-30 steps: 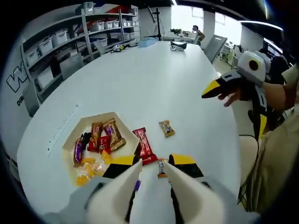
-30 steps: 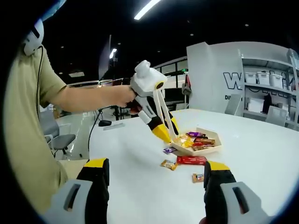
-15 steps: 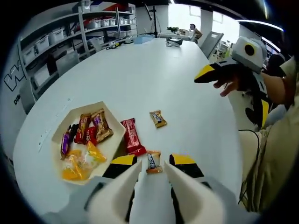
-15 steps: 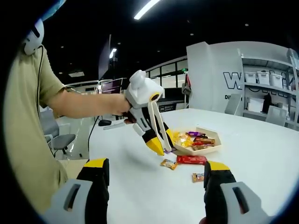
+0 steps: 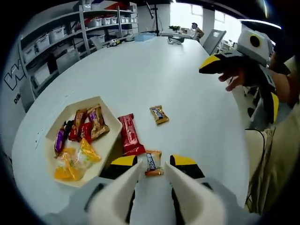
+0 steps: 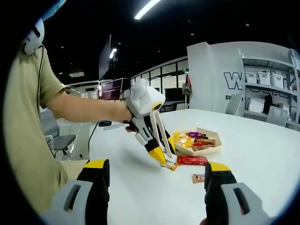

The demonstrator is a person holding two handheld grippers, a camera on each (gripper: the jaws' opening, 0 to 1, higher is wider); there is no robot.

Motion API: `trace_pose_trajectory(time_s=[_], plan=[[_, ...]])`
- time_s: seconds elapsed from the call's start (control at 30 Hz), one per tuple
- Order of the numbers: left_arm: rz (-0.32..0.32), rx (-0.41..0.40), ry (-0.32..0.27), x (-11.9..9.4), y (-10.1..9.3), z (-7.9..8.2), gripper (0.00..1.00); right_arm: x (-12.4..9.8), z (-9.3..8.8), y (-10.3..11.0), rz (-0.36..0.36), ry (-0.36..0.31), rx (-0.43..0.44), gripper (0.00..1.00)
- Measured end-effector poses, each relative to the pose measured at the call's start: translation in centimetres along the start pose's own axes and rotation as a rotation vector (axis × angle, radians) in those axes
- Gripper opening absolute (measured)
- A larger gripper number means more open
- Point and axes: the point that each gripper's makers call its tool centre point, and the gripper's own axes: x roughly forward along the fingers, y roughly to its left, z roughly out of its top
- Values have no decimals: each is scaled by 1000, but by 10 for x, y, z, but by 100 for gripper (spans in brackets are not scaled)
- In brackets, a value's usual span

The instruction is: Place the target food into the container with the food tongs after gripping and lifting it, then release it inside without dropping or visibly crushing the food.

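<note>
This looks like a big work room — part lab, part office. A very large white table (image 5: 154,70) fills the middle. Along one wall stand metal shelves (image 5: 56,42) stacked with pale storage boxes (image 5: 58,33), next to a wall with big letters (image 6: 239,79) on it. Long strip lights (image 6: 150,8) hang from a dark ceiling, and an office chair (image 6: 58,140) on wheels stands nearby — with windows (image 5: 187,11) far behind.
</note>
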Motion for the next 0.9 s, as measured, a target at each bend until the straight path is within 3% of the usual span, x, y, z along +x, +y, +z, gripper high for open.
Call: trace_pose_trajectory(time_s=[0.23,0.9], plan=[[18,8,3,6,4,-3,26,-1,-2,-1,-2,3,3,82],[-8,-1,-7,10,-1,0,24,-1,-4,0,-3,3,6,82]])
